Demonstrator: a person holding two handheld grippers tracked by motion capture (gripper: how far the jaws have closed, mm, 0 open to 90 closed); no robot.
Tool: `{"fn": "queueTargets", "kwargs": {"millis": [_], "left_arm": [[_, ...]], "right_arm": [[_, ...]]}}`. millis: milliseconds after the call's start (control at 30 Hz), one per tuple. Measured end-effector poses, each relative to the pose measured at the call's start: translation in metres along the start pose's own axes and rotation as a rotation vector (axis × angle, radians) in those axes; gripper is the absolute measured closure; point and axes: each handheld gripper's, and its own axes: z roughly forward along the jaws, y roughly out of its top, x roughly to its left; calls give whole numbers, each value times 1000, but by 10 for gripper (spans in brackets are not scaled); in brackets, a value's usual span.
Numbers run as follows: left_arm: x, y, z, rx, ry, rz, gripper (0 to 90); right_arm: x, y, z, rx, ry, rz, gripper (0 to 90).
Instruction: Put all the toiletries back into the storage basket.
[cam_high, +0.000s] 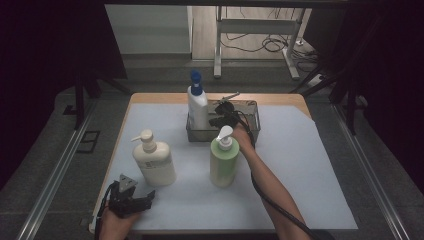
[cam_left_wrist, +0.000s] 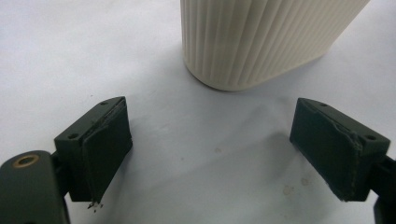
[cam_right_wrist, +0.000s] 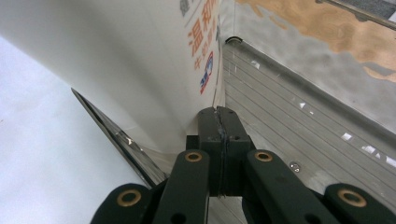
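We see the cream bottle (cam_left_wrist: 261, 42) cut off by the left gripper view's top edge, the white bottle's (cam_right_wrist: 116, 60) print too cropped to read, and the green bottle (cam_high: 223, 162) hiding the right hand.

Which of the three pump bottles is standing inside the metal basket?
The white bottle with the blue pump. It stands in the basket at the far side; the cream bottle and the green bottle stand on the table mat.
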Motion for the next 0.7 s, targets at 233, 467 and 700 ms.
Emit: {"fn": "queueTargets", "kwargs": {"millis": [233,467,700], "left_arm": [[0,0,0,0,0,0,123],[0,0,0,1,0,0,122],[0,0,0,2,0,1,122]], "right_arm": [[16,5,5,3,45,-63,875],[13,5,5,-5,57,-37,881],[14,6,4,-7,60,-37,890]]}}
